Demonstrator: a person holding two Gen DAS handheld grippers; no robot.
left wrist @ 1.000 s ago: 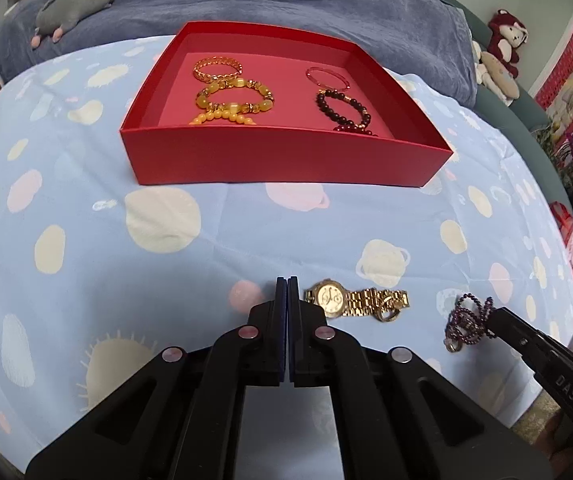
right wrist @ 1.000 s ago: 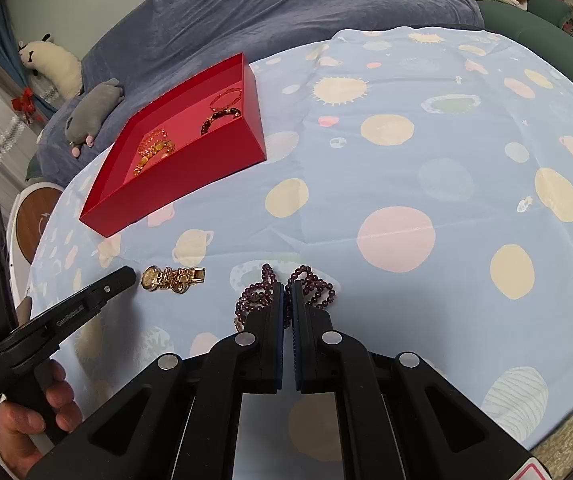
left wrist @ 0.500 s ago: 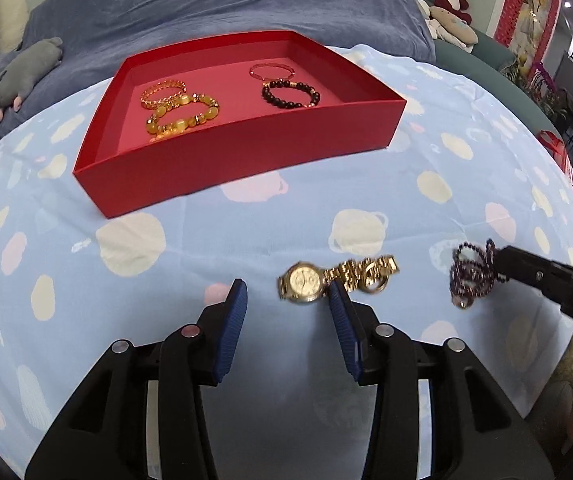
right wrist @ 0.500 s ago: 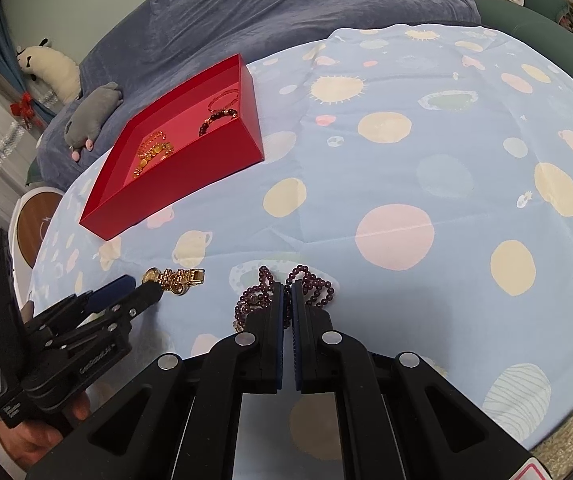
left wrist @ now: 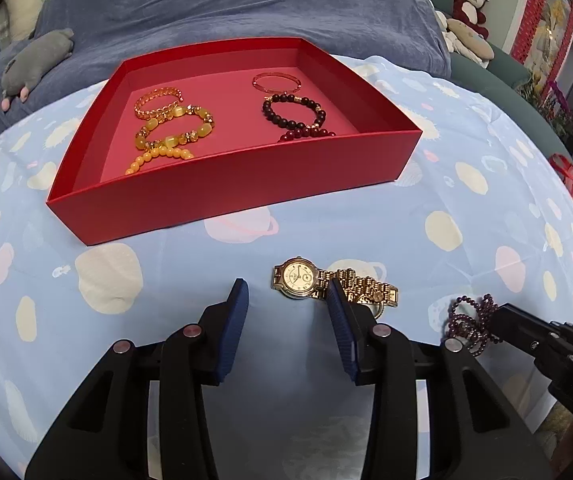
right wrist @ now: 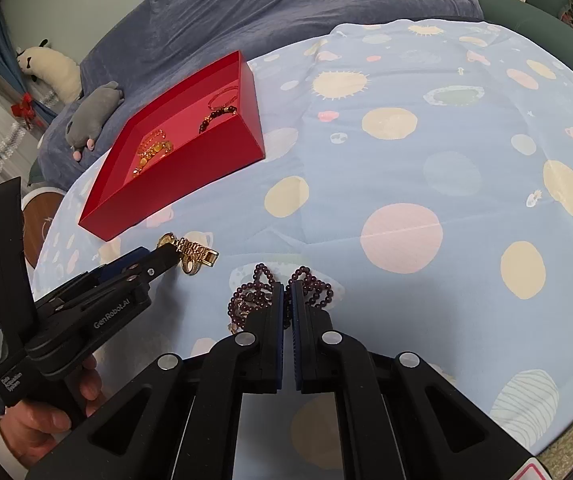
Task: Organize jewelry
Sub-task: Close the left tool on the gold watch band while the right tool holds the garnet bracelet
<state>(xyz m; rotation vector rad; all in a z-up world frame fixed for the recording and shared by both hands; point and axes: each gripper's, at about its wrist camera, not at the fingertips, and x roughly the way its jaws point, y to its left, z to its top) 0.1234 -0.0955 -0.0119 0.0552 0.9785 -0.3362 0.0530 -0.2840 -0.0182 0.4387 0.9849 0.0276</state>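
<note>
A red tray (left wrist: pixel 230 184) holds gold and amber bracelets (left wrist: pixel 168 124) on its left and dark bead bracelets (left wrist: pixel 294 114) on its right. A gold watch (left wrist: pixel 318 280) lies on the blue cloth in front of it. My left gripper (left wrist: pixel 288 292) is open, its right finger against the watch band. My right gripper (right wrist: pixel 287 286) is shut on a purple bead bracelet (right wrist: pixel 246 300), which also shows in the left wrist view (left wrist: pixel 470 320). The tray (right wrist: pixel 190 176) and watch (right wrist: pixel 190 252) show in the right wrist view.
The round table has a blue cloth (right wrist: pixel 426 184) with pastel spots. A blue-covered sofa (left wrist: pixel 246 4) with a grey plush toy (left wrist: pixel 34 64) lies behind the tray. More plush toys (left wrist: pixel 466 12) sit at the far right.
My left gripper has opened and moved forward and right to the watch. My right gripper stays shut on the purple bead bracelet.
</note>
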